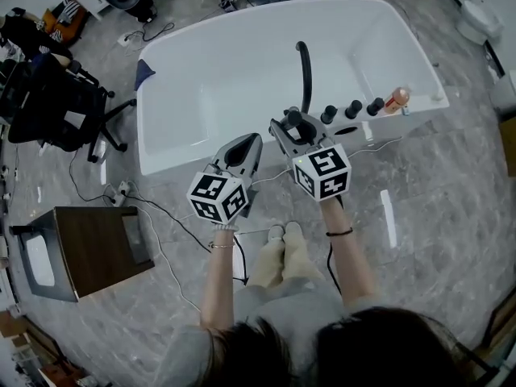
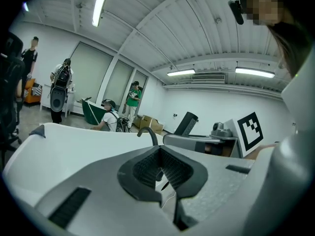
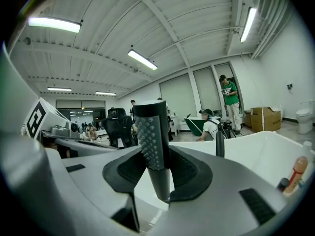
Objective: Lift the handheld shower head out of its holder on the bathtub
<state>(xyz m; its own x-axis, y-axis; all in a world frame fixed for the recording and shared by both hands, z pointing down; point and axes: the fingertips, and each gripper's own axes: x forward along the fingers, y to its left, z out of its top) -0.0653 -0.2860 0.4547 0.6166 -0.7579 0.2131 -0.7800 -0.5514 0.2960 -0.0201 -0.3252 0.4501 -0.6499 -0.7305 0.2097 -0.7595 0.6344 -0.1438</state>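
The shower head (image 3: 151,136) stands upright between the jaws of the right gripper (image 3: 157,171). Both pads press on its dark handle, and the dotted face and the flat top rise above the jaws. In the head view the shower head (image 1: 295,120) sits at the tip of the right gripper (image 1: 289,129), over the near rim of the bathtub (image 1: 185,161). It is just left of three black knobs (image 1: 353,108). A dark oval opening (image 1: 347,130) lies in the rim just beside the gripper, below the knobs. Behind the shower head the black spout (image 1: 305,71) curves up over the white basin. A bottle (image 1: 397,99) stands on the rim at the right of the knobs.

The left gripper (image 1: 250,142) is beside the right one, a little nearer to the person, also at the rim. Its jaws (image 2: 160,168) are closed together and nothing is between them. An office chair (image 1: 56,103) stands on the floor at the left of the bathtub.
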